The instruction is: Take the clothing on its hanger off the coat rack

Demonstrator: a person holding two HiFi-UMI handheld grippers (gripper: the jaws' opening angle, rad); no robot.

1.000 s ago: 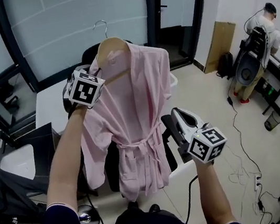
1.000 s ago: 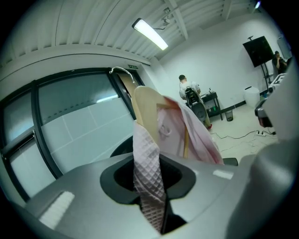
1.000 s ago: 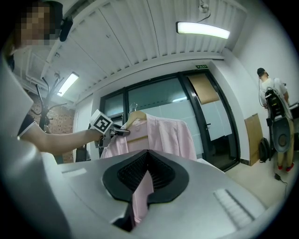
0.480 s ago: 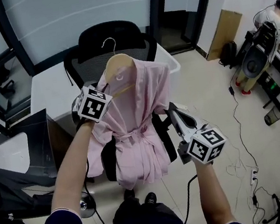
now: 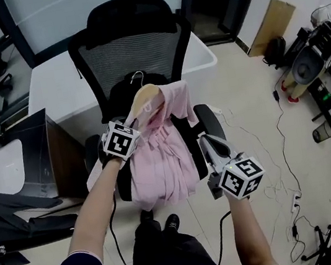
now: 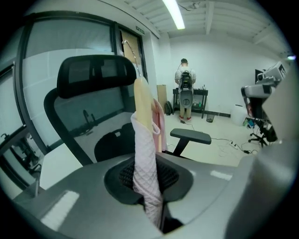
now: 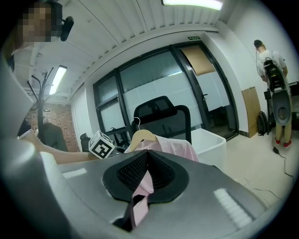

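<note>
The robe (image 5: 161, 161) was judged light and limp; the stiff hanger (image 5: 144, 96) above the left claw (image 6: 152, 205) offered a surer hold. The left claw, jaws just closing, and the right claw (image 7: 138, 198) each pinched robe cloth

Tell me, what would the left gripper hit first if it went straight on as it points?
The left gripper, jaws just closed further on the pink robe, would carry it along. Beyond, probably the black office chair, its backrest; depth is unclear.

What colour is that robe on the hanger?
Pale pink; the robe shows best in the head view.
</note>
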